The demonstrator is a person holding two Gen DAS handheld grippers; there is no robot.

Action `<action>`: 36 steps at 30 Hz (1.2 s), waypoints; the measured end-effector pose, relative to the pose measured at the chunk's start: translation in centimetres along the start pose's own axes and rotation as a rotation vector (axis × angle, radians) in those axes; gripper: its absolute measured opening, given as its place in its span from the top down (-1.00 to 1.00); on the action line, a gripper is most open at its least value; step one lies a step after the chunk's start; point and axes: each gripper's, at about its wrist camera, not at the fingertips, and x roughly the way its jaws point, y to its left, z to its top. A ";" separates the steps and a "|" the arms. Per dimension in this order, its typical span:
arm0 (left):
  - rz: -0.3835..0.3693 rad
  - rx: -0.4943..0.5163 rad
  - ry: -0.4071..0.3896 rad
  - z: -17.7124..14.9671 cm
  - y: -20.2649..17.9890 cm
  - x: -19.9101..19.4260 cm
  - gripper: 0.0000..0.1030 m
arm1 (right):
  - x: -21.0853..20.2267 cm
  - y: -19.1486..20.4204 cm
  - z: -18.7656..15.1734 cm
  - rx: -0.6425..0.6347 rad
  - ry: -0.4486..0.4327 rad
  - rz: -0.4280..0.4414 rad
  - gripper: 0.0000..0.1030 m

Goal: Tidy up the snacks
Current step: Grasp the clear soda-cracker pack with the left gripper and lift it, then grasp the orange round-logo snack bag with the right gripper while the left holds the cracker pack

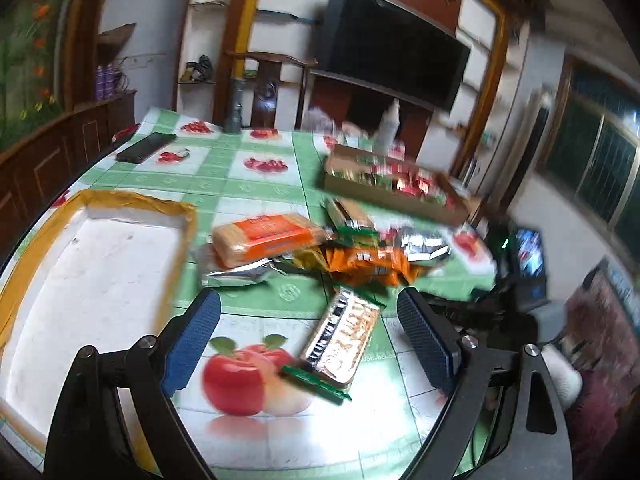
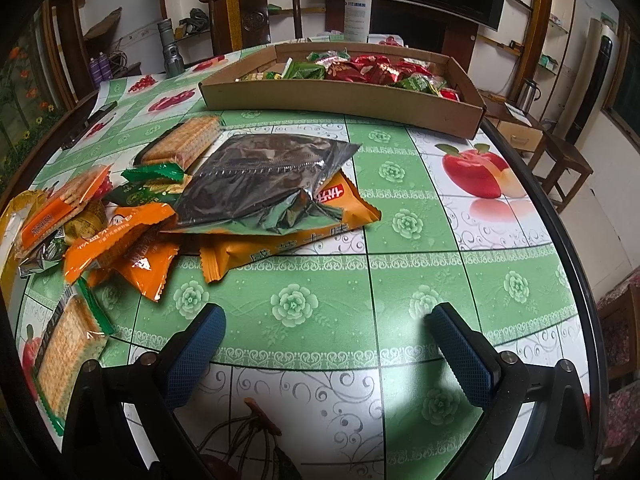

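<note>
A pile of snack packs lies mid-table: an orange cracker pack, orange bags and a silver foil bag on top of them. A green-edged cracker pack lies apart, on the table just beyond my left gripper, whose blue pads stand open and touch nothing. This same pack shows at the left edge of the right wrist view. My right gripper hovers open over bare tablecloth, right of the pile. A white box lid with a yellow taped rim sits at the left, with nothing in it.
A shallow cardboard tray at the back holds several small red and green packets. Behind it stand a spray bottle and a flashlight. A phone lies at the far left. The round table's edge curves close on the right.
</note>
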 end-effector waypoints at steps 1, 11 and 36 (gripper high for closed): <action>0.011 -0.014 0.038 0.1 0.7 0.0 -0.77 | 0.0 0.2 -0.2 0.003 0.005 -0.003 -1.00; -0.001 -0.081 0.096 -1.9 5.4 -0.9 -0.77 | -3.8 1.2 -1.8 0.056 0.000 0.114 -0.43; -0.079 -0.010 0.166 -3.2 3.6 -0.1 -0.77 | -2.5 6.3 2.8 0.134 0.059 0.418 0.64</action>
